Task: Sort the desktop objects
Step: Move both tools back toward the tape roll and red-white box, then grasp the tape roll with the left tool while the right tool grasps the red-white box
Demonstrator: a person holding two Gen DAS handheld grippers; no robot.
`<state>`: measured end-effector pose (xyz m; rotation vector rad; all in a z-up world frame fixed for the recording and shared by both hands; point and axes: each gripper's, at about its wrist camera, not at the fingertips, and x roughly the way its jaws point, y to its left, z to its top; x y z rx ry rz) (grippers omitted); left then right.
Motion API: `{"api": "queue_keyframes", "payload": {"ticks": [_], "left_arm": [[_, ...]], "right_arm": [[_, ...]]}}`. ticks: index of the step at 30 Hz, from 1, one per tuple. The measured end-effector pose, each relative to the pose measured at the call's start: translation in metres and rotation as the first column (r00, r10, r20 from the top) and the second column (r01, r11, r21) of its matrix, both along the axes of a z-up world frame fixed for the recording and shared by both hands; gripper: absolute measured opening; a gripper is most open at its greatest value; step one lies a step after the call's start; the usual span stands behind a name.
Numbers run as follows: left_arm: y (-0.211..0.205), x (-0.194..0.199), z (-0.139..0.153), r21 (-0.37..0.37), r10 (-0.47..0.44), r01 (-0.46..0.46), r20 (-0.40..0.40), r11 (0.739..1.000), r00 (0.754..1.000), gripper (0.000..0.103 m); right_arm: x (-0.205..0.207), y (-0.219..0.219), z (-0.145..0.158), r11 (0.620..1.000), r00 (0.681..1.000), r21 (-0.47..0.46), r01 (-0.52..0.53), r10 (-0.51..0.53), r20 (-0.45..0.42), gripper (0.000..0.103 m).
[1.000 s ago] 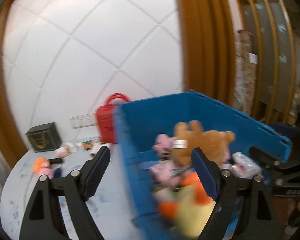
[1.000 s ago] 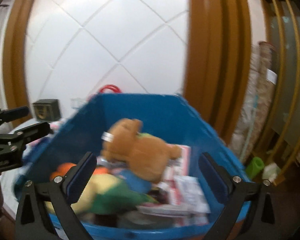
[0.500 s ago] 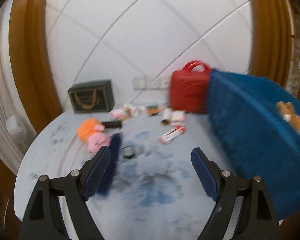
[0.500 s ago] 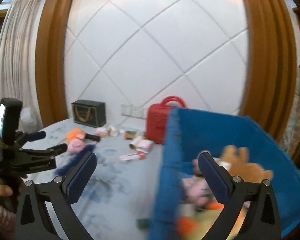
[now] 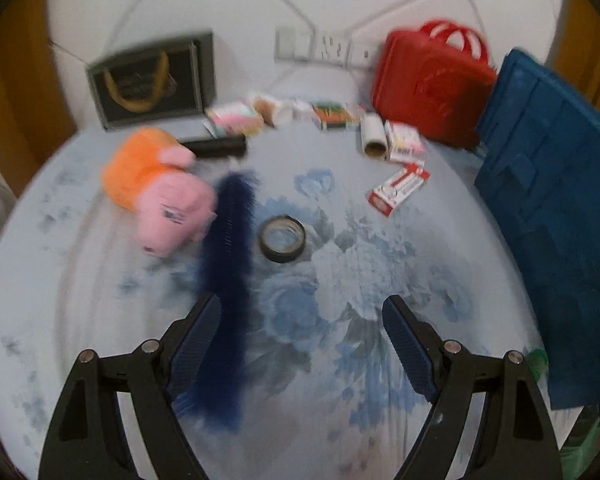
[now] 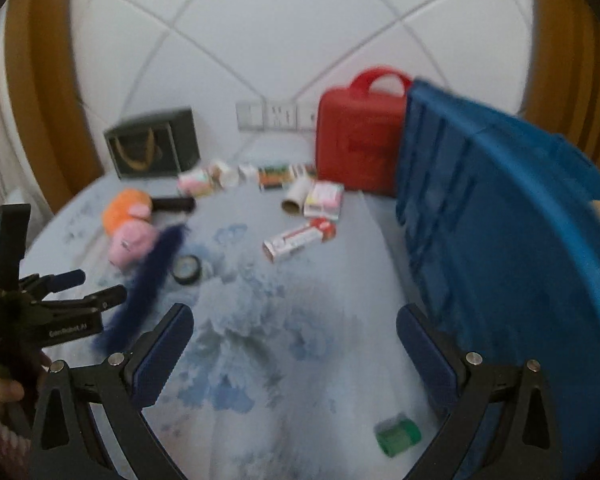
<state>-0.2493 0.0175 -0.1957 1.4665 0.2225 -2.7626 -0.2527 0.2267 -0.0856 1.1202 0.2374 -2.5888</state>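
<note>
Black-framed and blue-padded, the left claw [image 5: 302, 312] is held spread with nothing between its pads, above a round surface [image 5: 340, 360] covered in a pale blue floral cloth. Its left pad is seen just beside the near end of a long dark-blue fuzzy strip [image 5: 228, 280]. A roll of black tape [image 5: 282, 239] is laid just right of that strip, and a pink and orange plush toy [image 5: 160, 192] is found on its left. Farther back, a red and white toothpaste box [image 5: 398, 194], a cardboard tube [image 5: 373, 136], small cartons and a black cylinder [image 5: 216, 147] are scattered before a dark gift box [image 5: 152, 80] and a red carry case [image 5: 432, 84].

The right claw [image 6: 294, 320] is likewise spread and empty over the cloth. A small green object [image 6: 398, 434] is seen near its right pad, and a large blue crate [image 6: 512, 248] is stood at the right edge of the surface. Whether the strip is touched by the left claw cannot be told through the blur.
</note>
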Motion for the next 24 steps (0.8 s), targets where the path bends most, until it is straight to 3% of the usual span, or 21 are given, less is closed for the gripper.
{"api": "queue_keyframes", "payload": {"ticks": [7, 11, 12, 18, 24], "left_arm": [[0.006, -0.087, -0.08, -0.018, 0.049, -0.047, 0.126, 0.999, 0.991, 0.083], [0.0, -0.123, -0.115, -0.08, 0.07, -0.056, 0.179, 0.995, 0.981, 0.083], [-0.003, -0.127, -0.116, -0.091, 0.067, -0.054, 0.154, 0.994, 0.986, 0.087], [-0.01, -0.143, -0.111, -0.095, 0.038, -0.032, 0.066, 0.995, 0.997, 0.087], [-0.011, -0.134, -0.11, -0.094, 0.017, -0.014, 0.034, 0.995, 0.999, 0.087]], "right_arm": [[-0.097, -0.015, -0.063, 1.0, 0.993, 0.008, 0.009, -0.01, 0.119, 0.103], [-0.155, -0.027, -0.104, 0.999, 0.98, -0.017, 0.048, -0.044, 0.193, 0.103], [-0.167, -0.032, -0.113, 0.998, 0.976, -0.025, 0.059, -0.053, 0.211, 0.103], [-0.233, -0.066, -0.168, 0.99, 0.954, -0.022, 0.139, -0.128, 0.272, 0.103], [-0.251, -0.089, -0.202, 0.988, 0.946, 0.028, 0.155, -0.156, 0.285, 0.103]]}}
